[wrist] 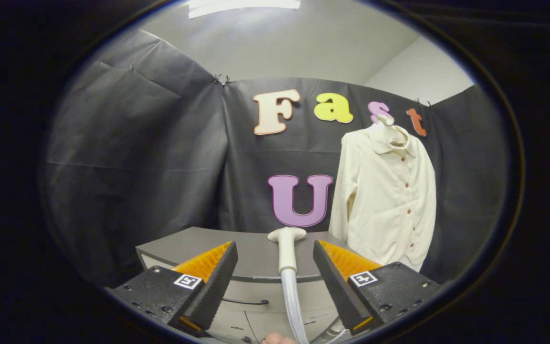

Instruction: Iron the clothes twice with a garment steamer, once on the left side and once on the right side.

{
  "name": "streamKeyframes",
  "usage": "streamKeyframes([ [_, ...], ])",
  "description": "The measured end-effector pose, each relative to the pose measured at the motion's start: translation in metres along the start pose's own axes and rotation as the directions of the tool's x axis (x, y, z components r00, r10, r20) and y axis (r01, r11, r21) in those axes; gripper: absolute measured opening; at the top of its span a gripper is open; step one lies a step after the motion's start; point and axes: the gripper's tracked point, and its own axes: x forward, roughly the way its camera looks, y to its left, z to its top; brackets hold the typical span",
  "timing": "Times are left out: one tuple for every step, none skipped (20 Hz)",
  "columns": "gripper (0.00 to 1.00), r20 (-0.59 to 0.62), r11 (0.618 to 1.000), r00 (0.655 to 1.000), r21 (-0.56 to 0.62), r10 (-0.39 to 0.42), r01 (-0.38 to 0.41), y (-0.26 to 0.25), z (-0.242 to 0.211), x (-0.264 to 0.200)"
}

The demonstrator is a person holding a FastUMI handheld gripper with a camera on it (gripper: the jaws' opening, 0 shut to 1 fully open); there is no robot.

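Two fingers of the gripper (pixel 275 282) stand wide apart, one to the left and one to the right, and neither one touches anything. Between them stands one steamer head (pixel 287 248) with one clear hose (pixel 293 306) hanging down from it. It rests on one grey cabinet (pixel 184 246) just ahead of the fingers. If the fingers close too low, they might pinch the soft hose and miss the hard handle. Then I think the steamer could slip or tip. A tight hose might also pull the head sideways. Beyond the right finger hangs one cream shirt (pixel 385 196) on one hanger (pixel 384 119), well apart from the steamer. A hard push might swing the shirt away.
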Motion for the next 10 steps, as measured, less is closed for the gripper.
streamKeyframes([
  [0.97,-0.007,1.000,1.000,-0.002,0.003,-0.003,0.000,-0.002,0.006],
  [0.96,-0.027,1.000,1.000,-0.006,0.005,-0.006,0.001,-0.008,0.013],
  [0.97,-0.043,1.000,0.999,-0.008,0.008,-0.008,0.001,-0.012,0.019],
  [0.97,-0.053,1.000,0.999,-0.009,0.007,-0.007,0.000,-0.015,0.026],
  [0.97,-0.063,1.000,0.998,-0.012,0.004,-0.005,0.000,-0.019,0.033],
  [0.97,-0.085,1.000,0.996,-0.014,0.002,-0.003,-0.002,-0.024,0.040],
  [0.97,-0.095,1.000,0.995,-0.011,0.004,-0.005,-0.001,-0.027,0.046],
  [0.97,-0.099,1.000,0.995,-0.010,0.003,-0.004,-0.001,-0.028,0.053],
  [0.97,-0.115,1.000,0.993,-0.016,-0.001,-0.001,-0.002,-0.034,0.059],
  [0.96,-0.131,1.000,0.991,-0.025,-0.002,-0.001,-0.002,-0.039,0.065],
])
